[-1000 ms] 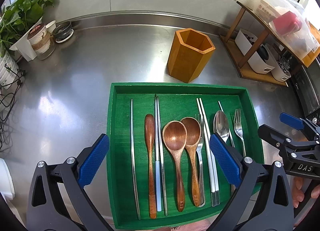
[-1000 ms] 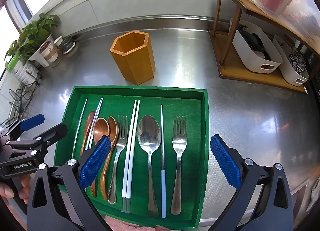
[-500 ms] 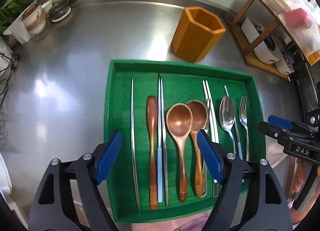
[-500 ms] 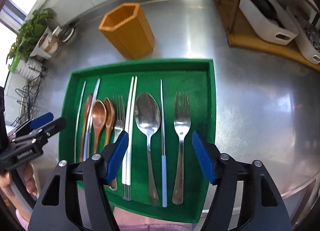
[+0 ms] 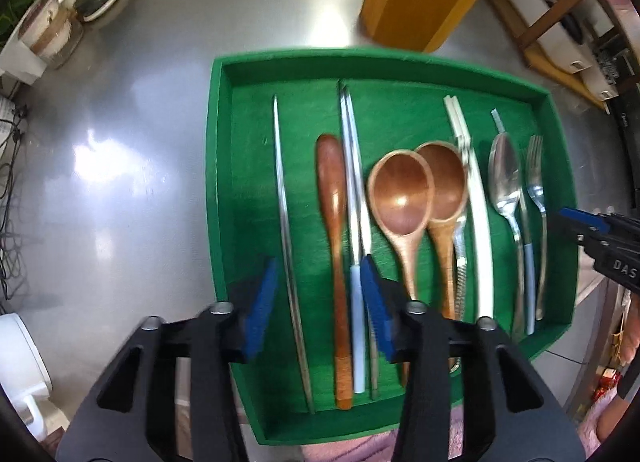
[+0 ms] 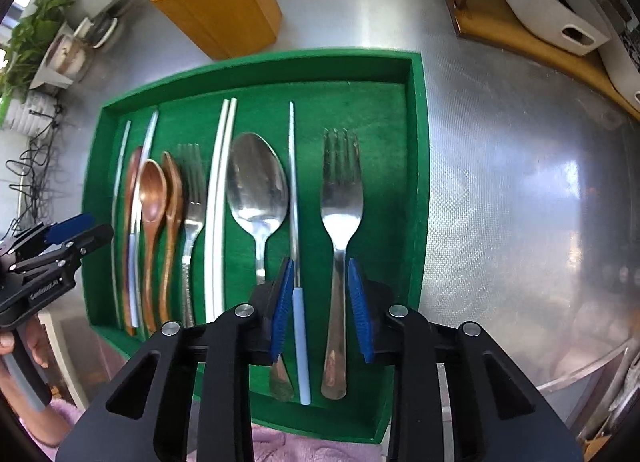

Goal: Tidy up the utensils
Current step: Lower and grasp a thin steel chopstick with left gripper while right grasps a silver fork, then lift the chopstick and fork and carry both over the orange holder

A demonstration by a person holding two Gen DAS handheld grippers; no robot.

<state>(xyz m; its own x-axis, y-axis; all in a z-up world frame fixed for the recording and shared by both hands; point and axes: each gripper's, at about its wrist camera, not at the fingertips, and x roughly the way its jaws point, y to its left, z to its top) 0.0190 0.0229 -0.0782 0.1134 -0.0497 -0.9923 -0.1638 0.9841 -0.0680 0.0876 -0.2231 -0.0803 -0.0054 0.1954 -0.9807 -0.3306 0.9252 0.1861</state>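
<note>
Stainless steel counter (image 6: 500, 182), window light glaring off it. Green wooden tray (image 6: 416, 182) sits near the front edge, orange hexagonal wooden holder (image 6: 224, 2) upright just behind it.

Left gripper (image 5: 316, 302): jaws part-open, narrowed around the handles of a thin steel chopstick (image 5: 286, 222), a dark wooden spoon lying bowl-down (image 5: 334, 222) and a blue-handled chopstick (image 5: 354, 222). Nothing gripped. Frame is motion-blurred.

Right gripper (image 6: 320, 306): jaws narrow, not closed, either side of a steel fork (image 6: 340, 222) handle and another blue-handled chopstick (image 6: 294, 202). Holding nothing.

Risks, as judged from here:
- Each pair of jaws brackets more than 1 handle; closing now would likely catch 2 or 3 pieces, and 1 could slip out on the lift.
- Thin, smooth steel lying flat on the tray floor gives the pads little to bite; a chopstick may skid or pivot.
- Left-hand cluster is packed tight, so pulling 1 may drag its neighbours.

Count in tray:
- 3 wooden spoons; 2 lie bowl-up (image 5: 402, 198).
- 1 steel spoon (image 6: 258, 190).
- 2 steel forks.
- 1 pair of white chopsticks (image 6: 220, 202).
- Thin steel and blue-handled chopsticks: 4 seem visible, but the middle pair is hard to separate.
</note>
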